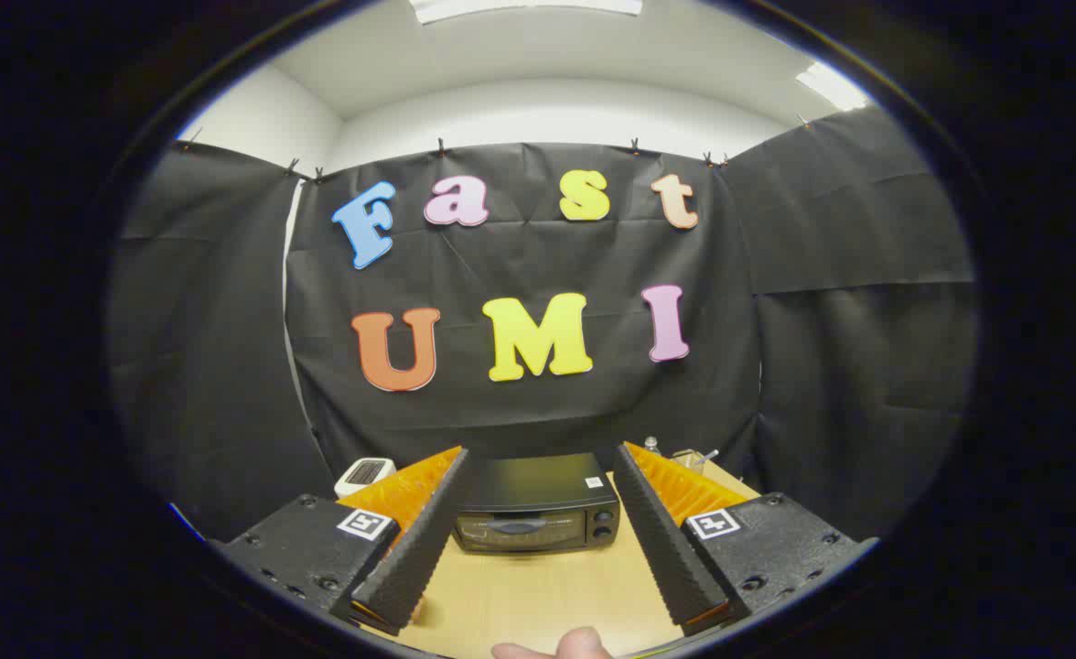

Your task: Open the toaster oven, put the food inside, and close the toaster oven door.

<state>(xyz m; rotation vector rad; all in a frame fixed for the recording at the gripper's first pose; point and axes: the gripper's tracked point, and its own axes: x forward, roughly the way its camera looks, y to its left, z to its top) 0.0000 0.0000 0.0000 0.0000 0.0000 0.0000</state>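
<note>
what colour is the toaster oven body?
Black, per the gripper view: toaster oven sits beyond the open claw.

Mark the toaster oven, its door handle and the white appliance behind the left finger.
toaster oven [538,483]: gripper view, black top panel.
door handle [515,527]: gripper view, middle of the bar.
white appliance [364,473]: gripper view, its top face.

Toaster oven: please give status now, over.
Gripper open, fingers apart, holding nothing. Toaster oven beyond the fingers on the wooden table, door shut. Small white appliance beside the oven, apart from it. Path to the door clear.
</note>
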